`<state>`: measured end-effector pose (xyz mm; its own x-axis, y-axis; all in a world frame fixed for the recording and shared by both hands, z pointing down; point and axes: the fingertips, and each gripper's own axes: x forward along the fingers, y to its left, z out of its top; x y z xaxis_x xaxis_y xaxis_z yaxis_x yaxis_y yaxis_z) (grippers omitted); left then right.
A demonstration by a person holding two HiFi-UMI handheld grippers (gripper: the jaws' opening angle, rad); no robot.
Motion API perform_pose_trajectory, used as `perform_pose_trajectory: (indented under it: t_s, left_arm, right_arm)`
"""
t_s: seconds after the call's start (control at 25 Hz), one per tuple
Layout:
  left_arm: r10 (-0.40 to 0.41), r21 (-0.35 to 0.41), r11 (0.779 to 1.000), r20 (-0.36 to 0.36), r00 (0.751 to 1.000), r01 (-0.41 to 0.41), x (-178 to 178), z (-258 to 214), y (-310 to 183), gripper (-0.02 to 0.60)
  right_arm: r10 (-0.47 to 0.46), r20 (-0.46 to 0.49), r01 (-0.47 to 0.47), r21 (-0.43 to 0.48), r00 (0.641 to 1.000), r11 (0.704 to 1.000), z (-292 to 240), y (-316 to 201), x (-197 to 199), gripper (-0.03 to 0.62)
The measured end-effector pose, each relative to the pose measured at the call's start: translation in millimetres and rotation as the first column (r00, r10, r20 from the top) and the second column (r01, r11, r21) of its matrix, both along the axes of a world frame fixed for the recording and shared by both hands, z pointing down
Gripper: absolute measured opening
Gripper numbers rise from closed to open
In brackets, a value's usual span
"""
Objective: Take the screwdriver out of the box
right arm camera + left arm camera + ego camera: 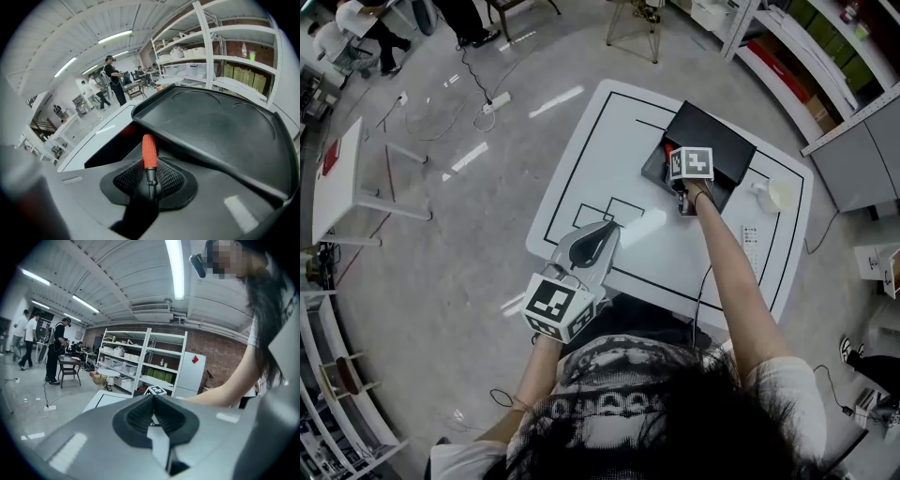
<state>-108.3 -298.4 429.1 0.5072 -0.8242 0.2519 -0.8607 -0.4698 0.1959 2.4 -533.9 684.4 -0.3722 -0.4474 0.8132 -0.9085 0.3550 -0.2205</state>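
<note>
Lab workshop: storage shelves (pixel 140 359), line-marked white table (pixel 591 159), cables (pixel 473 70) across floor.

Floor: glossy grey concrete floor (pixel 441 244), with lamp glare in streaks at 11 o'clock in the head view.
Table: white round-cornered table marked with black lines (pixel 581 159), at the centre of the head view.
Side table: small white table (pixel 342 178) at 9 o'clock.
Shelving: white metal shelf racks (pixel 140 362) holding boxes, at the centre of the left gripper view.
Wall: red-brown brick wall (pixel 225 357) at 3 o'clock from the racks.
Ceiling: white ribbed ceiling panels (pixel 117 277), with a long tube lamp (pixel 176 268) at 12 o'clock.
</note>
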Motion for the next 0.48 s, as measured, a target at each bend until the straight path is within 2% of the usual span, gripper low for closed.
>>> perform_pose_trajectory:
  t_s: [0.24,0.48]
  left_arm:
    - [-0.008,0.000,1.000,0.003,1.000,0.008,-2.5,-1.9,7.6,0.000]
    - [-0.008,0.003,1.000,0.005,1.000,0.008,-2.4,-4.6,17.0,0.000]
  right_arm:
    - [-0.126,-0.041,0.129,0.069,0.991,0.989,-11.8,14.3,-4.8,0.087]
    - [-0.167,-0.019,0.168,0.167,0.986,0.971,-42.7,19.2,-11.3,0.087]
